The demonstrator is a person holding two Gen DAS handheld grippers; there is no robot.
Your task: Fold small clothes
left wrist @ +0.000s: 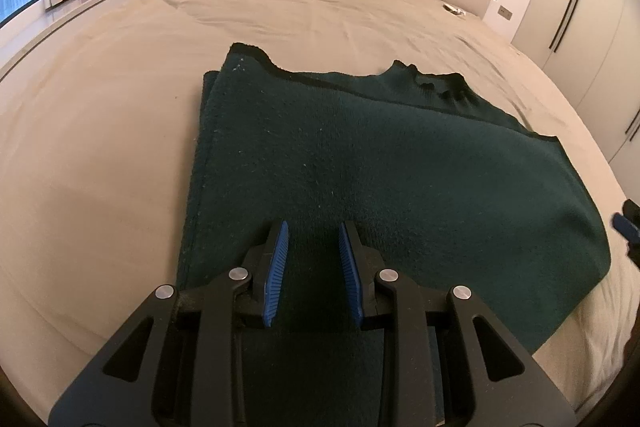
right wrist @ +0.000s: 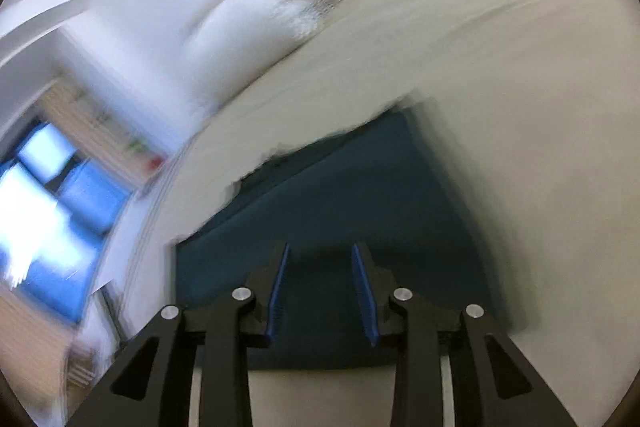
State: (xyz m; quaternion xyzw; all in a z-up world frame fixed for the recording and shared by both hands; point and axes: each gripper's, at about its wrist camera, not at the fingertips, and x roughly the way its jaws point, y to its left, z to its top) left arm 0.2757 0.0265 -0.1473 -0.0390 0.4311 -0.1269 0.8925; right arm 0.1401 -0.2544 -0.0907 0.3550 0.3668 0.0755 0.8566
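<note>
**Sweater part-folded on bed; both grippers empty**

The dark green sweater (left wrist: 360,163) lies flat at the centre of the bed (left wrist: 100,147), one side turned in along its 9 o'clock edge, neckline toward 1 o'clock, presumably laid out for the next fold. The left gripper (left wrist: 313,233) hovers above its near hem, fingers narrowly parted, gripping nothing. The right gripper (right wrist: 320,251), its view blurred, is likewise parted and empty, over the cloth's 6 o'clock edge.

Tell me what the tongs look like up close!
Both look alike. The left tongs and the right tongs each have two black angular fingers with cut-out openings, joined by round silver pins. The inside of each finger wears a bright blue ribbed pad. No cables, markings or sleeves show in either view.
</note>
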